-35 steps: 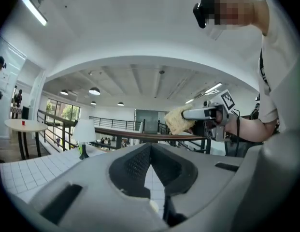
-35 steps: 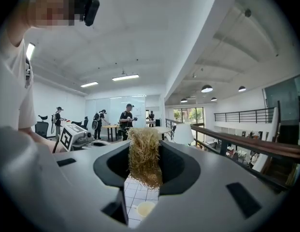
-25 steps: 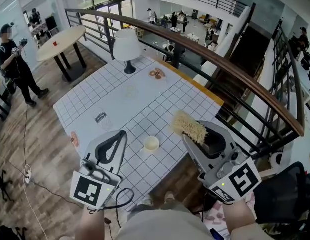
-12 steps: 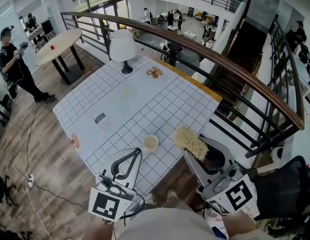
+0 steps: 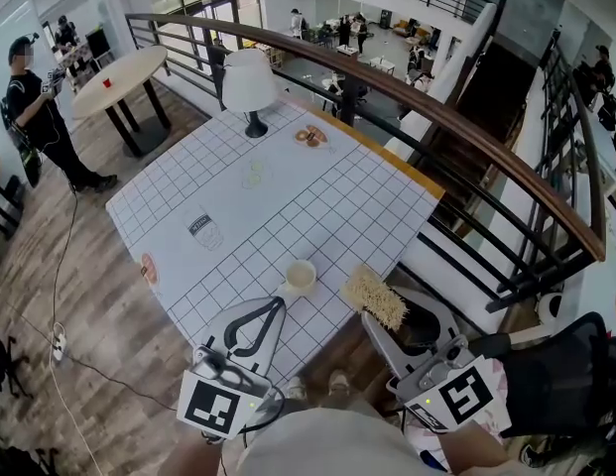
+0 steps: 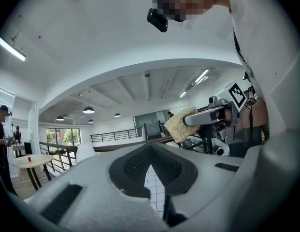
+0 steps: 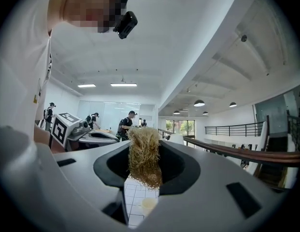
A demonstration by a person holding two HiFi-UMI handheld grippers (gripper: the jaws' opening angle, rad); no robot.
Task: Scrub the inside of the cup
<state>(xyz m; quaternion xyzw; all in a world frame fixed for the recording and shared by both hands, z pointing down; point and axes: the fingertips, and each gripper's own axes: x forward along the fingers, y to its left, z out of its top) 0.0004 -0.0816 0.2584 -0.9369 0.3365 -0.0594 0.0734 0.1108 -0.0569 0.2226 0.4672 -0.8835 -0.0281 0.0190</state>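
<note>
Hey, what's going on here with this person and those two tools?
A person at a gridded table holds tongs in each hand. The right tongs grip a fibrous scrubber in the air near the table edge. The left tongs are shut and empty. A cup stands on the table ahead of both, untouched, so scrubbing hasn't begun.

A mezzanine in an open-plan office building is shown: a railing [image 5: 417, 102] is seen above a peopled lower floor [image 5: 362, 43], beside a gridded tabletop [image 5: 288, 196] and round table [image 5: 124, 75].
</note>
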